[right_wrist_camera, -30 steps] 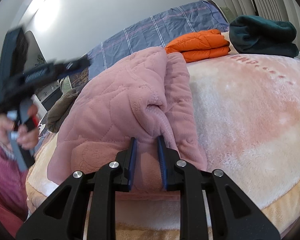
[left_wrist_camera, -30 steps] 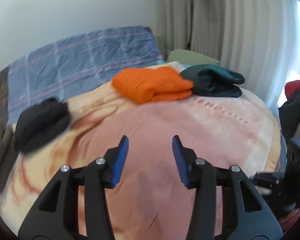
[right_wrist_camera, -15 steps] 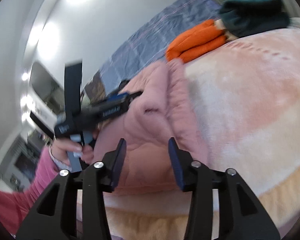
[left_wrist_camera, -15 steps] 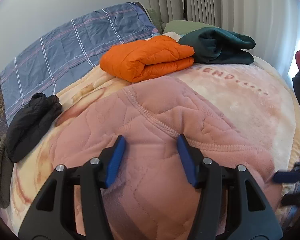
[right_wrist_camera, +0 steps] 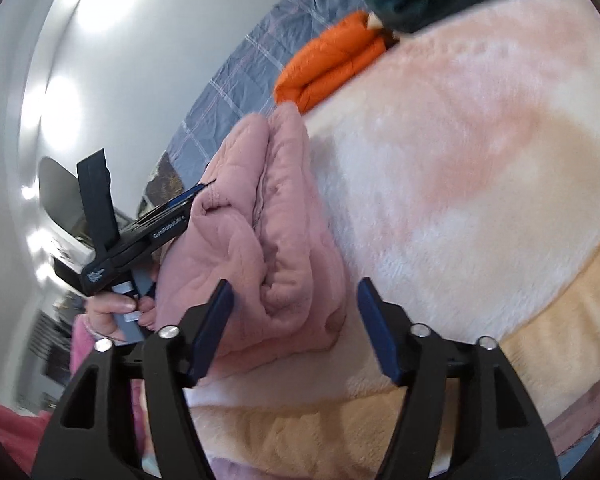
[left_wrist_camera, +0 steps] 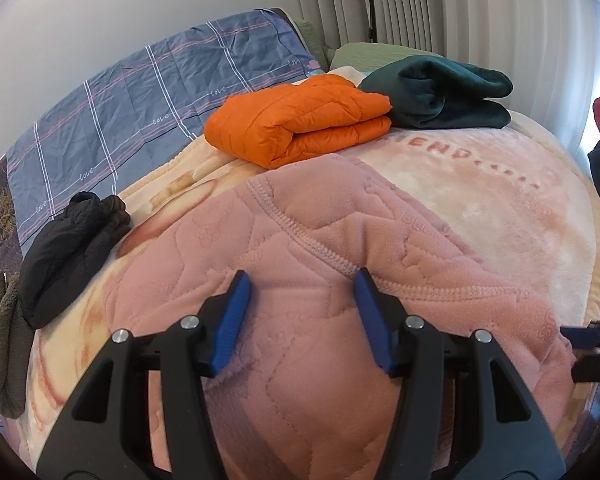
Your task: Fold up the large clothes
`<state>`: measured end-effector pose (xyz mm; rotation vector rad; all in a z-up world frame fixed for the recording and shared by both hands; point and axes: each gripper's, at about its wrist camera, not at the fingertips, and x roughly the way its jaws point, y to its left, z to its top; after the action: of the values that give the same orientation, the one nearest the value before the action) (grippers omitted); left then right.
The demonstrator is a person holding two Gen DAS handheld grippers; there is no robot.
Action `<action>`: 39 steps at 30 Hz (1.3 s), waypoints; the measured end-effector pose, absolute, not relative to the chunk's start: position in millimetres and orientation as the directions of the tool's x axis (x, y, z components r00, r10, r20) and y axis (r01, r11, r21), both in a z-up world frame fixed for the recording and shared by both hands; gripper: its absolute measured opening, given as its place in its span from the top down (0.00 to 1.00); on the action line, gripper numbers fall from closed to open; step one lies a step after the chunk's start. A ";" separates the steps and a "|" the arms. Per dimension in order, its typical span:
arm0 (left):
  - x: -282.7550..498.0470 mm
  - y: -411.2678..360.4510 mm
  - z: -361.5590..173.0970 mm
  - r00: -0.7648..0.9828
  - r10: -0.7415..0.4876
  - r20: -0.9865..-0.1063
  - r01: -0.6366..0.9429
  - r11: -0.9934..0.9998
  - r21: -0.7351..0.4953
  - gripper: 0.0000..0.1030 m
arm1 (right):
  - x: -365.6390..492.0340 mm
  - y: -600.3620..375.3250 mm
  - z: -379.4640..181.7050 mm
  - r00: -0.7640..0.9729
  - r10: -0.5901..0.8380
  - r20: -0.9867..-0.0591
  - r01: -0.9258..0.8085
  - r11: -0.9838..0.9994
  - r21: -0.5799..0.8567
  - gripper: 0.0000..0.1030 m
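Note:
A pink quilted garment (left_wrist_camera: 300, 280) lies bunched on the plush blanket (left_wrist_camera: 500, 208) at the bed's near edge. It also shows in the right wrist view (right_wrist_camera: 260, 232) as a folded heap. My left gripper (left_wrist_camera: 300, 304) is open, its blue pads (left_wrist_camera: 232, 320) just above the garment, gripping nothing. My right gripper (right_wrist_camera: 294, 320) is open and empty, just in front of the garment's near end. The left gripper shows from the side in the right wrist view (right_wrist_camera: 140, 236), held by a hand. The right gripper's tip shows at the left wrist view's right edge (left_wrist_camera: 592, 340).
A folded orange jacket (left_wrist_camera: 300, 124) and a folded dark green garment (left_wrist_camera: 440, 92) lie at the far side of the blanket. A black garment (left_wrist_camera: 68, 252) and an olive one (left_wrist_camera: 0, 340) lie at the left. A blue plaid sheet (left_wrist_camera: 140, 112) covers the bed behind.
My right gripper let go of the pink garment, opened wide and tilted. My left gripper swung from bare blanket to sit over the garment.

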<state>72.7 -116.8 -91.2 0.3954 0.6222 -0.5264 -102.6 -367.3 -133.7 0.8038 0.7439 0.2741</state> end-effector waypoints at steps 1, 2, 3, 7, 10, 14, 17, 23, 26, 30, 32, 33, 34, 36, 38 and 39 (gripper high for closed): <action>72.6 -116.7 -91.2 0.690 -0.343 -0.637 0.572 0.798 0.190 0.46 | -102.0 -366.0 -136.2 0.705 0.506 -0.497 0.051 0.663 0.747 0.24; 72.6 -116.6 -91.1 0.690 -0.343 -0.637 0.572 0.798 0.191 0.46 | -101.3 -362.1 -135.9 0.695 0.513 -0.503 0.039 0.672 0.740 0.23; 72.7 -116.6 -91.1 0.690 -0.343 -0.637 0.572 0.798 0.191 0.46 | -100.1 -356.0 -133.4 0.688 0.509 -0.516 0.021 0.697 0.716 0.18; 72.6 -116.4 -91.2 0.690 -0.343 -0.637 0.572 0.798 0.190 0.46 | -92.9 -337.9 -131.5 0.652 0.535 -0.537 -0.019 0.719 0.695 0.13; 72.6 -116.1 -91.0 0.691 -0.344 -0.636 0.571 0.799 0.189 0.46 | -84.6 -335.8 -133.4 0.652 0.533 -0.539 0.017 0.700 0.714 0.09; 72.7 -116.4 -90.9 0.690 -0.344 -0.637 0.572 0.798 0.189 0.46 | -69.1 -342.0 -139.3 0.643 0.544 -0.539 0.076 0.655 0.752 0.09; 72.1 -116.4 -90.9 0.691 -0.344 -0.636 0.571 0.799 0.189 0.46 | -61.3 -346.3 -143.3 0.639 0.547 -0.540 0.120 0.623 0.773 0.09; 72.1 -116.1 -91.0 0.692 -0.344 -0.635 0.571 0.799 0.189 0.46 | -56.3 -340.0 -142.3 0.637 0.514 -0.575 0.141 0.655 0.742 0.10; 72.2 -115.9 -91.1 0.691 -0.344 -0.636 0.571 0.800 0.187 0.46 | -51.6 -336.6 -142.4 0.640 0.498 -0.585 0.152 0.664 0.732 0.09; 72.4 -115.6 -90.9 0.691 -0.347 -0.634 0.570 0.801 0.183 0.46 | -44.6 -331.1 -144.5 0.649 0.475 -0.594 0.143 0.690 0.709 0.07; 72.6 -117.6 -90.9 0.690 -0.349 -0.634 0.569 0.803 0.178 0.46 | -44.6 -328.6 -143.9 0.653 0.464 -0.598 0.141 0.702 0.698 0.07; 72.6 -118.6 -89.9 0.690 -0.350 -0.634 0.569 0.803 0.177 0.46 | -45.6 -327.6 -144.1 0.655 0.463 -0.597 0.136 0.705 0.696 0.07; 72.4 -119.3 -89.7 0.690 -0.350 -0.633 0.569 0.803 0.177 0.46 | -46.8 -328.2 -144.6 0.657 0.462 -0.596 0.133 0.708 0.694 0.09; 72.6 -118.0 -89.8 0.692 -0.348 -0.633 0.568 0.803 0.179 0.46 | -48.6 -327.6 -144.5 0.659 0.460 -0.595 0.128 0.711 0.691 0.13; 72.3 -119.0 -89.6 0.694 -0.347 -0.630 0.567 0.804 0.182 0.46 | -53.6 -329.3 -144.6 0.661 0.461 -0.592 0.124 0.711 0.692 0.16; 72.0 -120.4 -89.6 0.696 -0.347 -0.628 0.566 0.804 0.183 0.46 | -55.0 -329.8 -144.6 0.661 0.462 -0.592 0.125 0.710 0.693 0.19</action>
<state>72.0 -120.4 -89.6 0.3818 0.6130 -0.5228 -55.0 -329.8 -144.6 0.7776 0.8457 0.2140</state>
